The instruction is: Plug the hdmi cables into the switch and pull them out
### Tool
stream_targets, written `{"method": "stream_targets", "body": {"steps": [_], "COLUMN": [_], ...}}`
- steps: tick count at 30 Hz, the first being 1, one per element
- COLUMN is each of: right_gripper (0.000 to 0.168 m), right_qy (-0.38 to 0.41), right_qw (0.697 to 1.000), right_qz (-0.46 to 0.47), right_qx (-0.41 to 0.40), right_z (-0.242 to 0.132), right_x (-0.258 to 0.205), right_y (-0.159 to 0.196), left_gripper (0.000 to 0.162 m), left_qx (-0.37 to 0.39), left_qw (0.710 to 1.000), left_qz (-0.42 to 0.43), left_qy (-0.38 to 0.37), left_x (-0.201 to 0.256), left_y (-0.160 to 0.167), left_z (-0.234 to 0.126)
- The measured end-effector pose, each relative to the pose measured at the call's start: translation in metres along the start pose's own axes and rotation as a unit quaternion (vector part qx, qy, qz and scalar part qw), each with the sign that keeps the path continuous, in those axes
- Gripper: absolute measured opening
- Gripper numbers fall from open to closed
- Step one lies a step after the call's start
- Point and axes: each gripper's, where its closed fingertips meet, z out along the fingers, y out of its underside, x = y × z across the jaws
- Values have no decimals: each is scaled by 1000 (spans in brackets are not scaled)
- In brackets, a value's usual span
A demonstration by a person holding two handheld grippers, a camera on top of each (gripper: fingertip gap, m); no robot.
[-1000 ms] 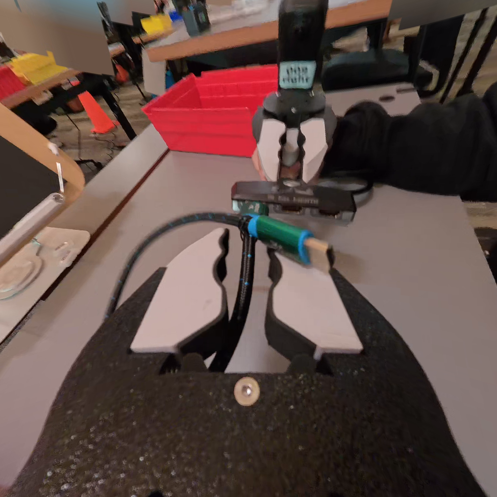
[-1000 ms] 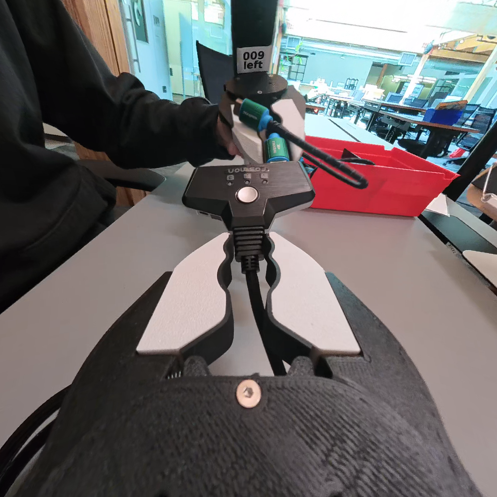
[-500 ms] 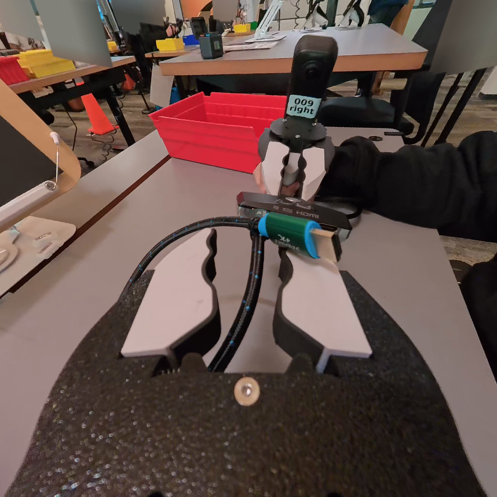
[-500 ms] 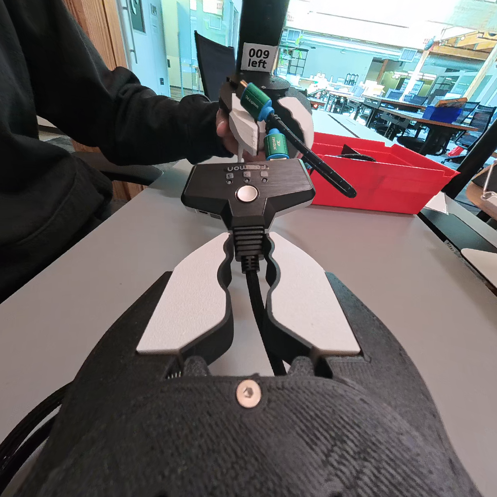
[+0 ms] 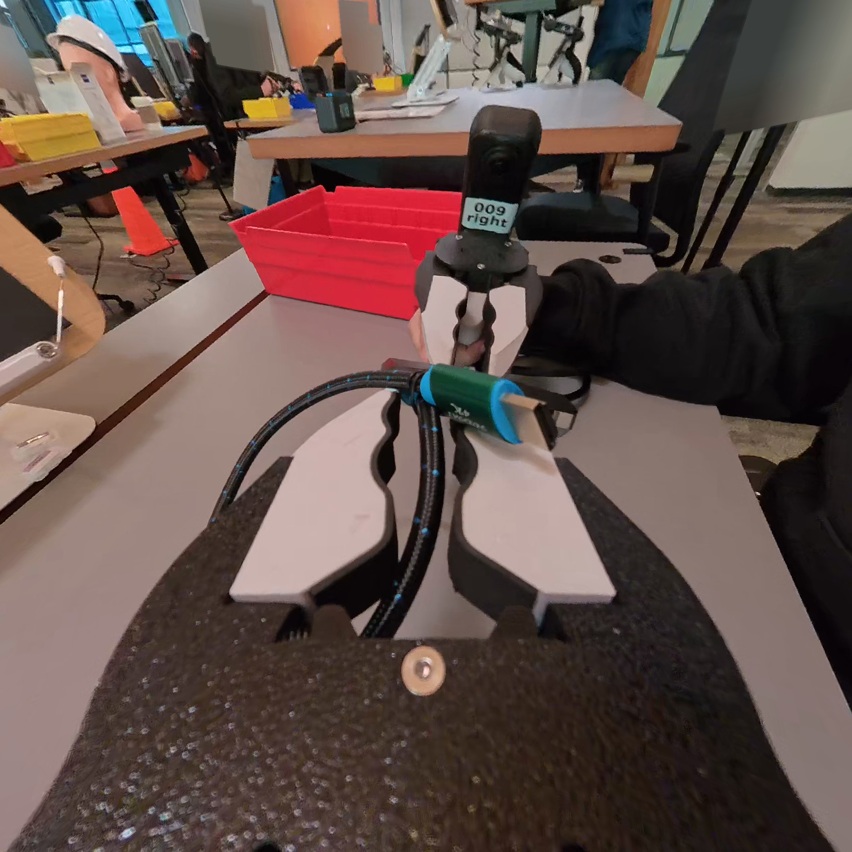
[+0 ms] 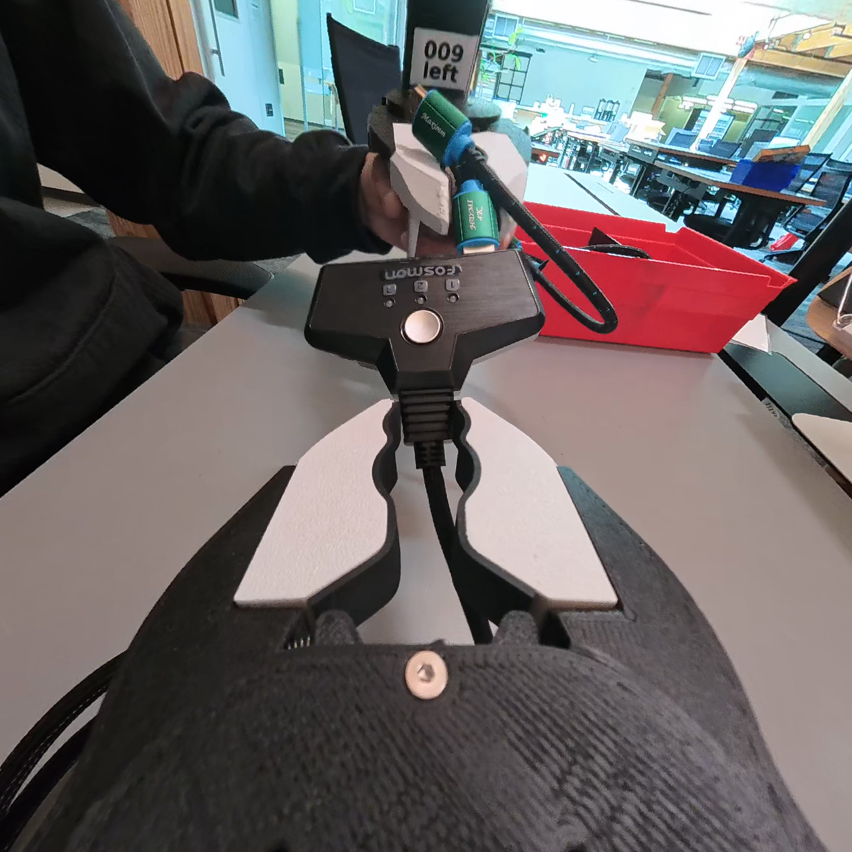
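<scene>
switch (image 6: 424, 313): flat black brushed-metal body, T-shaped, round silver button, three small indicators, sits low over the grey table (image 6: 622, 438), tilted up a little at the far edge; cannot tell if it rests on the surface. Likely light and rigid, so it will slide or twist under plug force unless held. Best hold is the ribbed strain relief at its tail, which is where the right gripper (image 6: 426, 431) has it: jaws pinching the strain relief, its black lead running back between them. HDMI cable (image 5: 415, 507): black braid with blue flecks, stiff and springy, holds its loop rather than draping. Two green plugs with blue collars and gold tips. Lower plug (image 6: 477, 216) points down at the switch's far edge, tip touching or just short of a port, not seated as far as I can judge. Upper plug (image 6: 435, 124) lies loose across the top of the left gripper (image 5: 422, 415), tip in the air. Left gripper's jaws are closed in on the braid near the plug end. Better to grab the hard plug shell; the braid flexes under push. Red bin (image 6: 668, 286) behind the switch on the table, apart from it
</scene>
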Motion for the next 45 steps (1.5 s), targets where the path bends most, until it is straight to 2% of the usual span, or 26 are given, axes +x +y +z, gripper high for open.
{"method": "stream_targets", "body": {"steps": [6,12,23,27,31,35,40,45], "right_gripper": [22,22,21,21,22,22,24,38], "right_qy": [-2,-9,-4,6,23,28,46,130], "right_qw": [1000,1000,998,999,999,998,997,986], "right_qz": [-6,-9,-15,-8,-12,-1,3,4], "right_qx": [-25,-10,-58,-51,-40,53,59,102], "right_z": [4,4,12,11,5,-2,-5,-28], "right_x": [-1,-4,-2,2,7,7,12,34], "right_y": [6,-2,10,10,8,-22,-22,-47], "left_gripper": [20,19,18,16,15,15,15,15], "left_qx": [-56,-66,-114,-110,-70,28,62,101], "left_qw": [998,998,991,990,996,997,995,990], "left_qz": [-3,-18,-65,-79,-54,-65,-70,-95], "left_qy": [1,12,23,24,17,31,20,0], "left_x": [0,1,-6,-8,-8,-6,-6,-17], "left_y": [8,6,22,24,19,-4,-3,-7], "left_z": [-1,-5,-4,-3,1,-6,-4,-9]}}
